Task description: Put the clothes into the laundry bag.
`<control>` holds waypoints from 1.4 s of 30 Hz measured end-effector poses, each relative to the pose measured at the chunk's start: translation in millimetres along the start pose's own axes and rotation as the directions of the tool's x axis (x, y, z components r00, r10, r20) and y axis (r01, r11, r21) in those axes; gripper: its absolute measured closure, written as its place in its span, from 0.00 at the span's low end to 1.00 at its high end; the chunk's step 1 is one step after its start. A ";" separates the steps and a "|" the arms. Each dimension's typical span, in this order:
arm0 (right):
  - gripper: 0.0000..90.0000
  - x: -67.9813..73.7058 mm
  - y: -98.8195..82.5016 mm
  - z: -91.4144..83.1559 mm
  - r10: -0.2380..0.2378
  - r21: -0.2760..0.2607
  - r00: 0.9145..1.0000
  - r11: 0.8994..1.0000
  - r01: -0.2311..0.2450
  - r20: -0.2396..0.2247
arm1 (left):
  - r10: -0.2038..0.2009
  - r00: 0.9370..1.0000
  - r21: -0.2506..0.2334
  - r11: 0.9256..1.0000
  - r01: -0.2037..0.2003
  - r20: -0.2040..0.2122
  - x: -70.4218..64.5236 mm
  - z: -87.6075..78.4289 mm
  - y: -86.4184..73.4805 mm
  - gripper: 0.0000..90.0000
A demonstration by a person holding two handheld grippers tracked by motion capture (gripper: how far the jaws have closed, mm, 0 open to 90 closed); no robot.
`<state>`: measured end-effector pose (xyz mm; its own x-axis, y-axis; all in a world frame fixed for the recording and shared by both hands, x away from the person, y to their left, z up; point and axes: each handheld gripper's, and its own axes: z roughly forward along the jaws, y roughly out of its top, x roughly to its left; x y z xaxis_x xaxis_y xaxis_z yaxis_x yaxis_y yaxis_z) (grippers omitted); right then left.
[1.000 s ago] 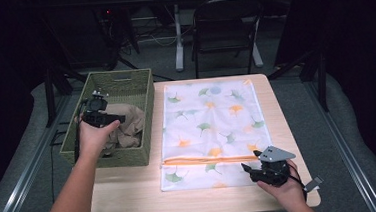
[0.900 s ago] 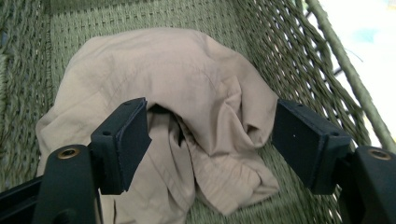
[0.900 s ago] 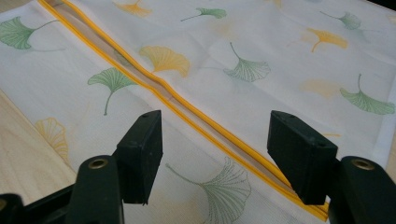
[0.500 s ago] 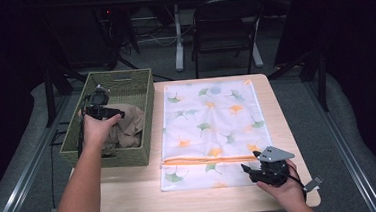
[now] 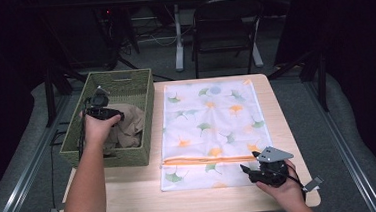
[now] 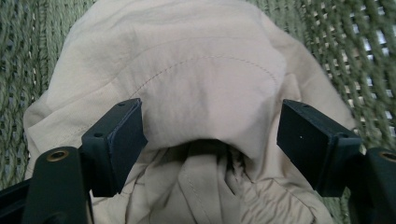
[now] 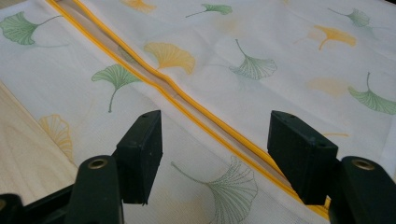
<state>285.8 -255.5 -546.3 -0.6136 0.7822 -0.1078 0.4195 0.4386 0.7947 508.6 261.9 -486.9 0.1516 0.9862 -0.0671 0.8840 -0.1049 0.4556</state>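
The beige garment point(image 5: 127, 126) lies bunched in the green woven basket point(image 5: 143, 96) at the left of the surface point(image 5: 132, 195), right under the left gripper point(image 5: 107, 113), whose jaws have just been opening and now straddle a raised fold without pressing it. The left gripper view shows that fold point(image 6: 205, 93) between the pads; the high view hides it. Well apart, the right gripper point(image 5: 245, 171) hovers wide open, holding nothing, over the leaf-print bag point(image 5: 212, 119); its view shows the yellow zipper point(image 7: 187, 105) running diagonally beneath the jaws.
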 end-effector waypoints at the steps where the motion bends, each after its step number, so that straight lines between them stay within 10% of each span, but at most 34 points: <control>1: 0.40 0.0 0.0 0.0 0.001 -0.001 1.000 1.000 -0.001 0.000 | 0.002 1.000 0.006 1.000 -0.002 -0.001 0.3 2.7 0.3 0.26; 42: 0.40 1.6 -0.3 1.3 -0.003 0.009 1.000 1.000 0.003 -0.011 | -0.006 1.000 0.163 0.987 0.010 -0.025 5.4 40.9 -1.1 0.17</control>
<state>285.6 -253.8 -547.5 -0.6226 0.7756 -0.1037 0.4232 0.4452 0.7891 526.5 262.1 -524.1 0.1351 0.9897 -0.0480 0.9457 -0.1144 0.3043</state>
